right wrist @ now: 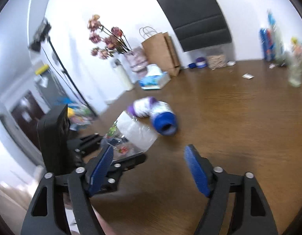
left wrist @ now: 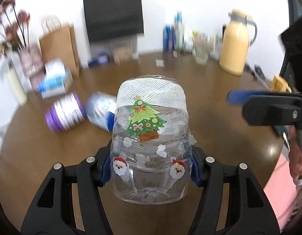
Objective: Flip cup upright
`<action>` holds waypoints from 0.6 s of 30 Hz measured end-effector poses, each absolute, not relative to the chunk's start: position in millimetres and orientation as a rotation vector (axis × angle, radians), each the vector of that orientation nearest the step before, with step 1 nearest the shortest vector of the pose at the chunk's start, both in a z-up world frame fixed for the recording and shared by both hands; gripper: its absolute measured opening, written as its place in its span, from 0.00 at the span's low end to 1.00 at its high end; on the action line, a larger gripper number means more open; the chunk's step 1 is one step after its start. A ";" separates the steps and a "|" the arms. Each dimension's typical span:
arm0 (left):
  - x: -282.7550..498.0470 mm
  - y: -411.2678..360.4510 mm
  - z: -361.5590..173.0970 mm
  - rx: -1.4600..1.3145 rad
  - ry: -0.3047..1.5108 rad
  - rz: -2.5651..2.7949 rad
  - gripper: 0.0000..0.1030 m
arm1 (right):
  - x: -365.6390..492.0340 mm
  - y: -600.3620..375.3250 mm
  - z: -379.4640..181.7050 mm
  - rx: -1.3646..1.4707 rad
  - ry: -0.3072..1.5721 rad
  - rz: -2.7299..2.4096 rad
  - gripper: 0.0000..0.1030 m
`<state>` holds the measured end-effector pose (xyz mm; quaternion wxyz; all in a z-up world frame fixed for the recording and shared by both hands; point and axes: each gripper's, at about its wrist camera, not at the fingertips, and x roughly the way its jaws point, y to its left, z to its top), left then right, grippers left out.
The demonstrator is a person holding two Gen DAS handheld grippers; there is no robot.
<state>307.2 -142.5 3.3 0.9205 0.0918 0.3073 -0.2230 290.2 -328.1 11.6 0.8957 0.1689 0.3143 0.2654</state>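
A clear plastic cup (left wrist: 149,143) with a Christmas tree sticker, Santa stickers and a white mesh band near one end is held in my left gripper (left wrist: 151,168), which is shut on its sides above the table. The mesh end points away from the camera. In the right wrist view the same cup (right wrist: 135,131) shows at left, held by the left gripper (right wrist: 113,154). My right gripper (right wrist: 151,168) is open and empty, to the right of the cup. It shows in the left wrist view (left wrist: 268,105) at the right edge.
On the brown wooden table (left wrist: 209,101) a purple cup (left wrist: 64,113) and a blue cup (left wrist: 100,111) lie on their sides. A tissue box (left wrist: 54,82), paper bags (left wrist: 58,47), a flower vase (left wrist: 31,60), bottles (left wrist: 174,35) and a yellow thermos jug (left wrist: 235,45) line the back.
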 end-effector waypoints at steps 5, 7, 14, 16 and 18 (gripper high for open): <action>319.7 -139.4 50.9 0.166 0.447 -0.437 0.56 | 328.6 -321.1 45.6 0.481 0.657 0.725 0.80; 321.4 -139.0 64.9 0.149 0.384 -0.452 0.56 | 345.5 -315.0 61.3 0.518 0.649 0.805 0.79; 327.0 -132.0 84.1 0.118 0.204 -0.554 0.56 | 387.1 -300.4 86.0 0.587 0.657 0.920 0.82; 327.6 -131.8 82.4 0.124 0.172 -0.547 0.56 | 392.2 -297.2 89.3 0.585 0.644 0.938 0.75; 331.5 -129.1 79.8 0.109 0.160 -0.547 0.57 | 397.5 -295.5 89.6 0.581 0.643 0.930 0.67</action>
